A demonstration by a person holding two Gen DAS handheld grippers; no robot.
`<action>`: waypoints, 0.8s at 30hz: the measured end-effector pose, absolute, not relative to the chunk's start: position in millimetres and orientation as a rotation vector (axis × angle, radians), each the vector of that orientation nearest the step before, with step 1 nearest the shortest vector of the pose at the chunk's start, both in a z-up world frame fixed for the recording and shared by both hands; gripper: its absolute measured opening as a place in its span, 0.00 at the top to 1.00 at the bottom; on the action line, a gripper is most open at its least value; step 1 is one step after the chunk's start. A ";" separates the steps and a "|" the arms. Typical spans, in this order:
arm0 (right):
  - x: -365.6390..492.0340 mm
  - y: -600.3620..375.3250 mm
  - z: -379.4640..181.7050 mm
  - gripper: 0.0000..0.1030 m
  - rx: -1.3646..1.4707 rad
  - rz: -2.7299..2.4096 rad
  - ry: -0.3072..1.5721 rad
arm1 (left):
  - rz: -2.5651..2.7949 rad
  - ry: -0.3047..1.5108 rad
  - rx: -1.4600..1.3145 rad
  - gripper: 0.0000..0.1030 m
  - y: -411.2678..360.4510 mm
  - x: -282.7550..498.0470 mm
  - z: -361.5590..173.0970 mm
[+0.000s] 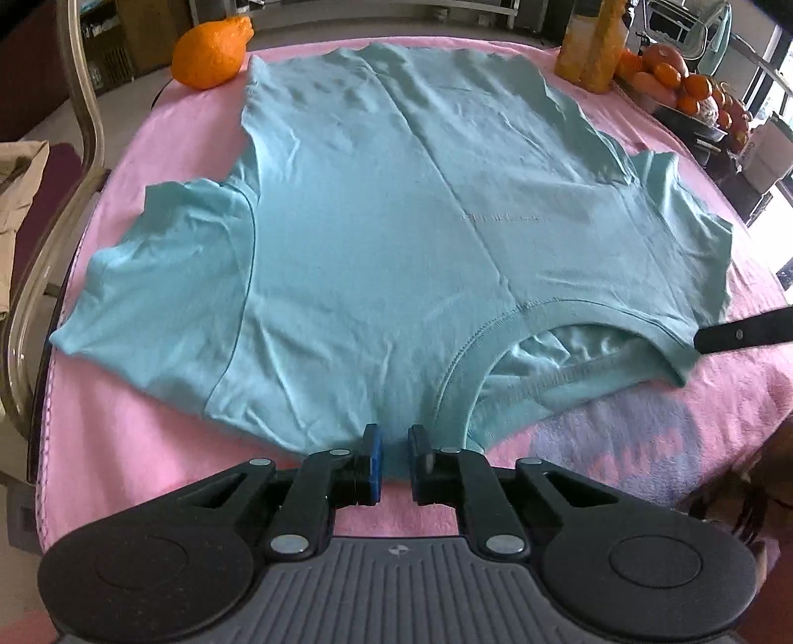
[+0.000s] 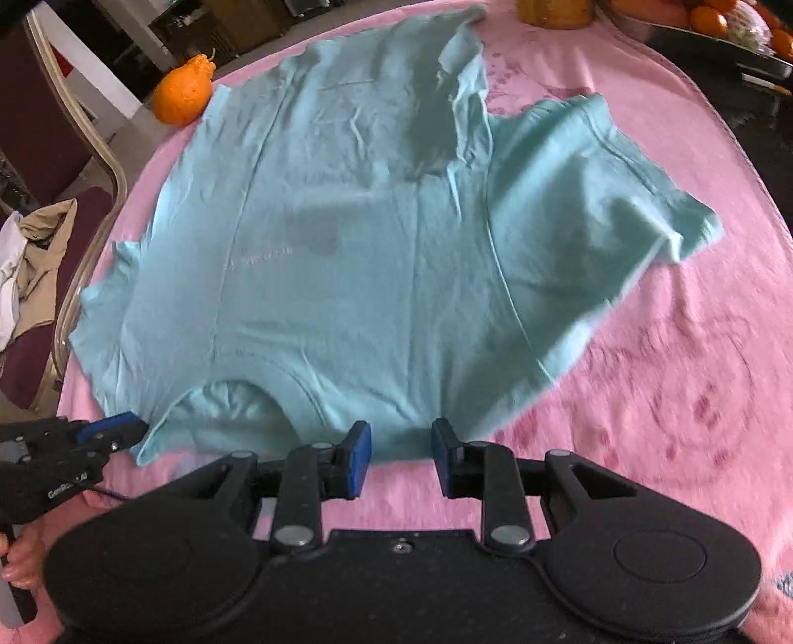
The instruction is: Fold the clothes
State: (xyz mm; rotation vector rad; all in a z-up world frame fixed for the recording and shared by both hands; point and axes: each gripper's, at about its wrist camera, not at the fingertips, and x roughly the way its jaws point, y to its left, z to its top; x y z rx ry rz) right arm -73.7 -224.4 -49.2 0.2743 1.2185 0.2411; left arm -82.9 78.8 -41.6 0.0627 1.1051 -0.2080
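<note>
A light teal T-shirt (image 1: 376, 238) lies spread flat on a pink blanket (image 1: 163, 138), collar (image 1: 555, 327) toward me, hem at the far side. My left gripper (image 1: 394, 448) has its jaws close together on the near shoulder edge, left of the collar. My right gripper (image 2: 400, 446) stands at the near shoulder edge of the T-shirt (image 2: 357, 238), right of the collar (image 2: 238, 401), its jaws apart with cloth between them. The left gripper also shows in the right wrist view (image 2: 114, 428); the right one's finger shows in the left wrist view (image 1: 743, 334).
An orange fruit (image 1: 210, 52) sits at the shirt's far left corner. Yellow bottles (image 1: 592, 44) and a tray of oranges (image 1: 689, 94) stand at the far right. A chair (image 1: 74, 148) with beige clothes (image 2: 34, 257) stands left of the table.
</note>
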 end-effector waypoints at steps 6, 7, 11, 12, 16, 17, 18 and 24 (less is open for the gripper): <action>-56.1 -234.7 12.4 0.69 0.409 0.302 0.979 | -0.183 0.915 -0.067 0.85 100.6 -51.1 12.9; -48.7 -237.4 23.7 0.66 0.432 0.304 0.937 | -0.168 0.885 -0.078 0.82 104.4 -42.1 20.9; -15.7 -255.9 54.8 0.58 0.507 0.274 0.794 | -0.073 0.810 -0.105 0.62 118.5 14.2 33.9; -3.9 -259.9 55.3 0.52 0.528 0.265 0.775 | -0.048 0.809 -0.118 0.61 122.8 31.9 32.2; 52.9 -273.3 28.4 0.44 0.592 0.198 0.770 | 0.025 0.838 -0.172 0.58 138.9 92.3 4.3; 68.3 -277.1 14.2 0.44 0.594 0.166 0.786 | 0.031 0.855 -0.184 0.58 142.8 102.6 -4.9; 77.5 -282.4 2.8 0.44 0.594 0.137 0.803 | 0.028 0.878 -0.184 0.58 144.5 111.7 -14.8; 123.4 -292.1 -64.1 0.65 0.472 0.088 0.969 | -0.025 0.954 -0.126 0.58 135.5 140.1 -51.5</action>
